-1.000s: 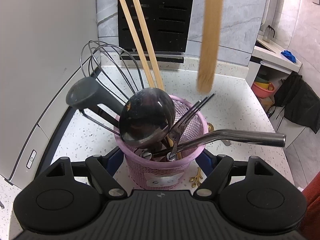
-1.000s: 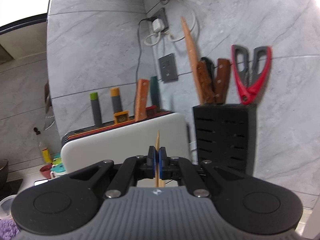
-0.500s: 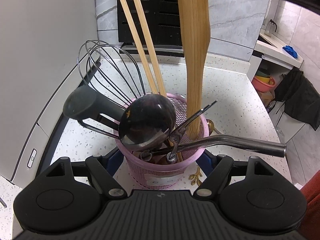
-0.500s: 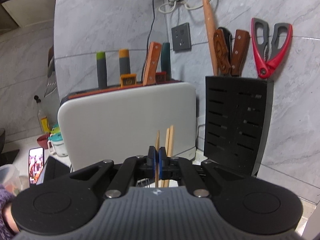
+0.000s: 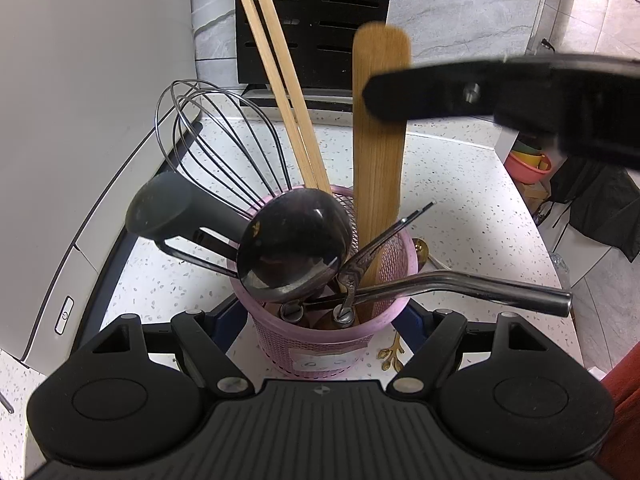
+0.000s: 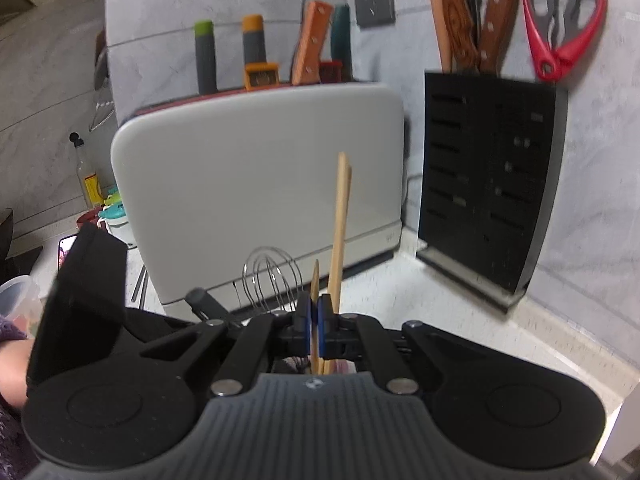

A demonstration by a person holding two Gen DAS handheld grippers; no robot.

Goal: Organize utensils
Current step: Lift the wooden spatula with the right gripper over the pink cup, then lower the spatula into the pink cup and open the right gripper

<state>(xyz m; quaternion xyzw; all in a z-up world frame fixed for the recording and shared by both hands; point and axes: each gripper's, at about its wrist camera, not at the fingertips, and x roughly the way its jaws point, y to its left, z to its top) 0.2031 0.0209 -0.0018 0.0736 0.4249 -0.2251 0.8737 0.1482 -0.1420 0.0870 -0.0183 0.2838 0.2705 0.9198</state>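
Left wrist view: spatula now seated in the pink holder

Left wrist view shows the wooden spatula (image 5: 378, 152), a second ago hanging above, now standing inside the pink basket (image 5: 320, 336) at its 1 o'clock side. That utensil looks stowed; release should come next. The right gripper (image 6: 316, 320) is clenched on the spatula's thin edge. The left gripper (image 5: 320, 316) grips the basket, its blue pads against both sides, steadying it on the counter (image 5: 472, 208).

Count in the basket:
- two chopsticks (image 5: 280, 92)
- one whisk (image 5: 216, 140)
- one ladle (image 5: 292, 240)
- one fork (image 5: 384, 236)
- one spatula

A gold spoon (image 5: 422, 248) lies behind, at 2 o'clock.
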